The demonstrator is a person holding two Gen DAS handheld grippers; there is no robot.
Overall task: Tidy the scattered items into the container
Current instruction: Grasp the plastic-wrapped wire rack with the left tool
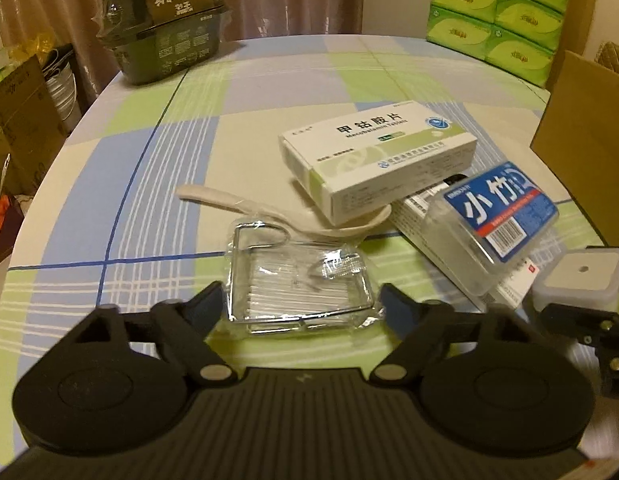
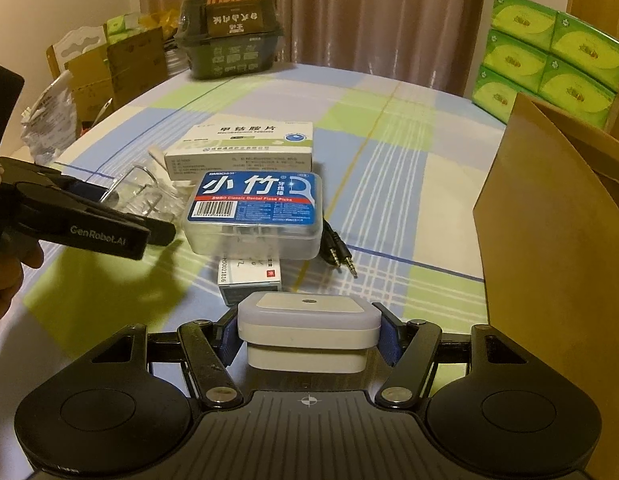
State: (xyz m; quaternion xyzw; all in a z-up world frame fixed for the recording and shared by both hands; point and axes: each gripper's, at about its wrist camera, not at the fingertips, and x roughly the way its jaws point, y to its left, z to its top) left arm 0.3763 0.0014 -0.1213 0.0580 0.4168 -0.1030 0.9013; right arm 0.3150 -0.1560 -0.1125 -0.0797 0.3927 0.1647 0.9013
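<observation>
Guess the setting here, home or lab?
Probably a home dining room: a round table under a blue, green and cream checked tablecloth, beige pleated curtains behind it, and stacked green tissue packs beside opened brown cardboard boxes.

I am in a lived-in home: my bench (image 1: 157,168) wears a checked cloth, curtains (image 2: 369,12) hang at twelve o'clock, green tissue packs (image 2: 549,68) stack at two o'clock, and cardboard boxes (image 2: 109,68) crowd ten o'clock.
</observation>
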